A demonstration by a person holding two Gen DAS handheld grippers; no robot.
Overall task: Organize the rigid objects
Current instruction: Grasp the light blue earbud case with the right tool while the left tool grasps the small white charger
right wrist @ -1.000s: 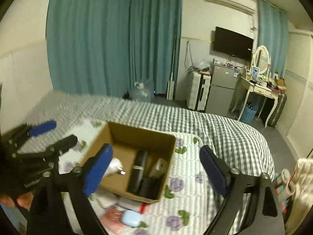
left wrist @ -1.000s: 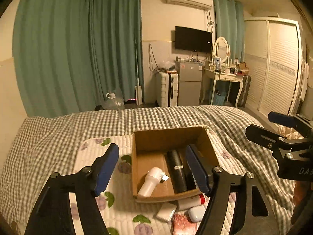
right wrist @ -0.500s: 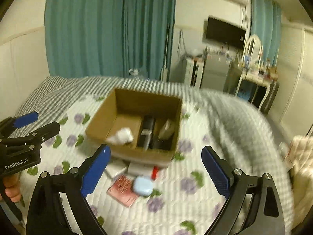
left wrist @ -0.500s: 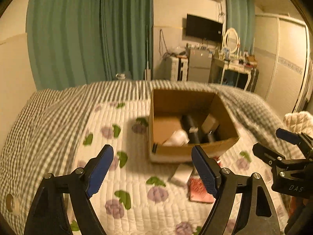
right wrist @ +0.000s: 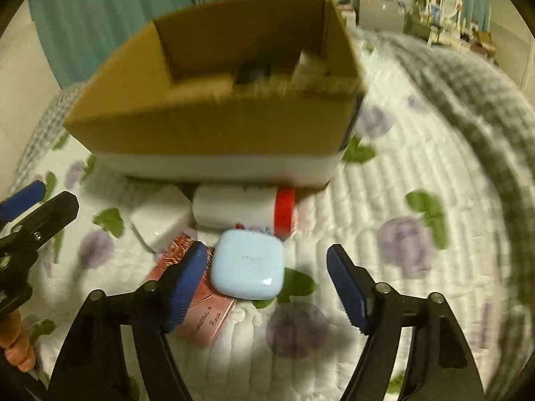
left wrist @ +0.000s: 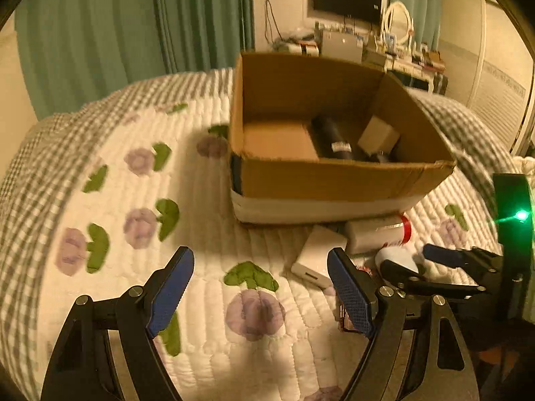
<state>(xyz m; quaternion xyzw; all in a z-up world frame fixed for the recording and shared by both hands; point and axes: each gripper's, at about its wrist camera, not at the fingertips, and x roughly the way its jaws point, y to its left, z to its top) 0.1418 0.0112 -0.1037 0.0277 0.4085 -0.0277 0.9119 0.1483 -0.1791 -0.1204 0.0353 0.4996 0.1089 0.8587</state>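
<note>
Two grippers are spread wide and empty. The right gripper (right wrist: pixel 264 284) brackets the pale blue case (right wrist: pixel 249 269), apparently lined up to grasp it for the cardboard box (right wrist: pixel 214 123) just beyond; the left gripper (left wrist: pixel 257 294) hovers over bare quilt (left wrist: pixel 207 254).

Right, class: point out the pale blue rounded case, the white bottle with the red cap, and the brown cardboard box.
pale blue rounded case (right wrist: pixel 248 264), right wrist view, lid centre.
white bottle with the red cap (right wrist: pixel 234 208), right wrist view, white body.
brown cardboard box (right wrist: pixel 214 127), right wrist view, near wall.

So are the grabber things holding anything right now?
No, nothing is held. The left gripper is open over the quilt. The right gripper is open too, with the light blue case lying between its fingers, ungripped.
</note>
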